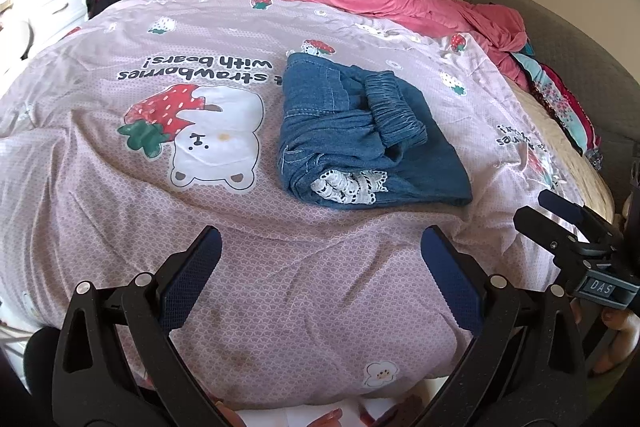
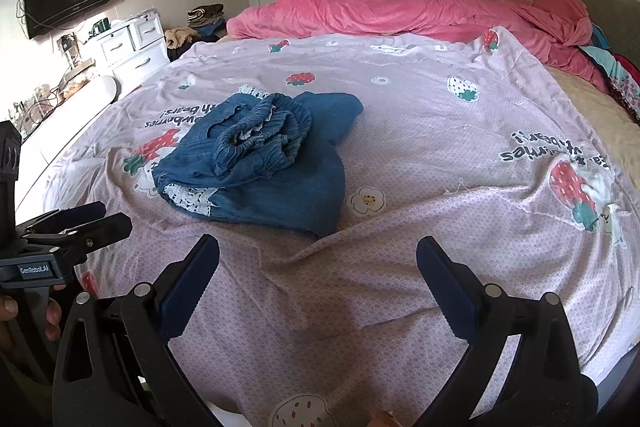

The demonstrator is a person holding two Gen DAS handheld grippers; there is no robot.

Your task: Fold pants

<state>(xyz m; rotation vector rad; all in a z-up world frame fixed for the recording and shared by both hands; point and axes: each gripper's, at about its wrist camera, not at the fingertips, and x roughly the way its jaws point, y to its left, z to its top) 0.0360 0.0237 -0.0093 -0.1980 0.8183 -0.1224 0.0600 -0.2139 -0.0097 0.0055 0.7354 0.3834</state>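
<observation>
Lying bundled on the lilac bedsheet (image 1: 100,187), centre-right in the left wrist view, left of centre in the right: blue denim pants (image 1: 360,131), elastic waistband (image 1: 394,107) bunched on top, white lace trim (image 1: 348,187) at the near edge. Soft, light, limp; likely to sag and slide once lifted. Best grips probably the thick waistband or a hemmed corner. Left gripper (image 1: 320,275) spread wide, holding nothing. Right gripper (image 2: 318,279) likewise wide and empty. Both short of the cloth.
</observation>
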